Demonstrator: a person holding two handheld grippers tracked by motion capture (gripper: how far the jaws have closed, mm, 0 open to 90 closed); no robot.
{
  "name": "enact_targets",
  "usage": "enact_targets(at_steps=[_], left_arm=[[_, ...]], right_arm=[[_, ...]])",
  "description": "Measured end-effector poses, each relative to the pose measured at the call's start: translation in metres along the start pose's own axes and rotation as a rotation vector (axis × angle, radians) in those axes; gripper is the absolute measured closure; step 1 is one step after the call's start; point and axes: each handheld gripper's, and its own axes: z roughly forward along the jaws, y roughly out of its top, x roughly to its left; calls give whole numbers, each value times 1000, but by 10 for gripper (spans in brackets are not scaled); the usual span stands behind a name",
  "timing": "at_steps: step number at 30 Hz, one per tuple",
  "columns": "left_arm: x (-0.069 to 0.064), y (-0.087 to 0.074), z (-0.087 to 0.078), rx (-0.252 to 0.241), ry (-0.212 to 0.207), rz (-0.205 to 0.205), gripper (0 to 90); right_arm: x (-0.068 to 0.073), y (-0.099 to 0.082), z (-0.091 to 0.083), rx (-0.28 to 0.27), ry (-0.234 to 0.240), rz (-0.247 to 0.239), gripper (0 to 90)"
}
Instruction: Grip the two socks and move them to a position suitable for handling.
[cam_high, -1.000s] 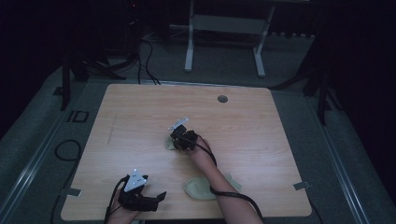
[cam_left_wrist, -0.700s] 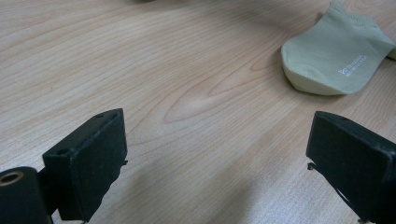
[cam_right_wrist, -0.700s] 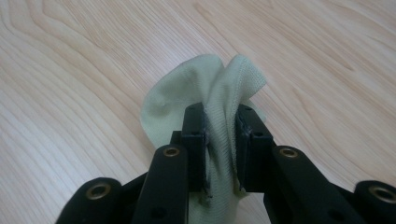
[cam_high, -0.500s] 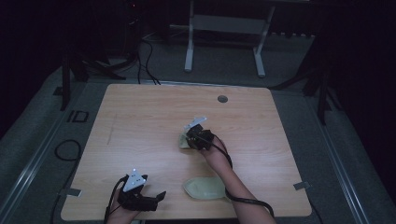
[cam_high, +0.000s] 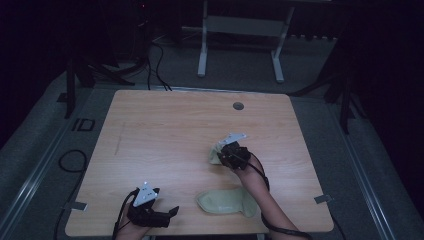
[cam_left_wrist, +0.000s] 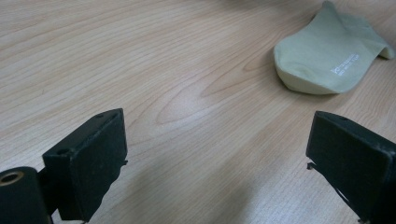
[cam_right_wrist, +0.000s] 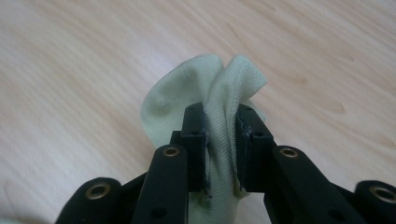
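Right gripper (cam_right_wrist: 220, 140): clamped on a bunched pale-green knit sock (cam_right_wrist: 205, 88), beyond the flat pale-green sock (cam_high: 226, 201).
Left gripper (cam_left_wrist: 219, 154): jaws wide, empty, left of the flat sock.

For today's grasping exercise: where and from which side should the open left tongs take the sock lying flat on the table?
Grip the raised cuff end of the flat sock, coming from above with the left tongs: the cuff curls up off the table, offering an edge.

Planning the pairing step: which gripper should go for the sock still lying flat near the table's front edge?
Left. The left gripper is open and free, with the flat sock lying just beside it. The right gripper is clamped on the other sock.
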Motion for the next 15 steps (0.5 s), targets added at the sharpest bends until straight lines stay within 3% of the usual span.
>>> enact_targets(at_steps=[3, 15], left_arm=[[-2, 0, -1, -21, 5, 0, 63], [-7, 1, 5, 1, -15, 14, 63]], right_arm=[[0, -14, -3, 14, -7, 1, 753], [3, -45, 1, 49, -22, 28, 743]])
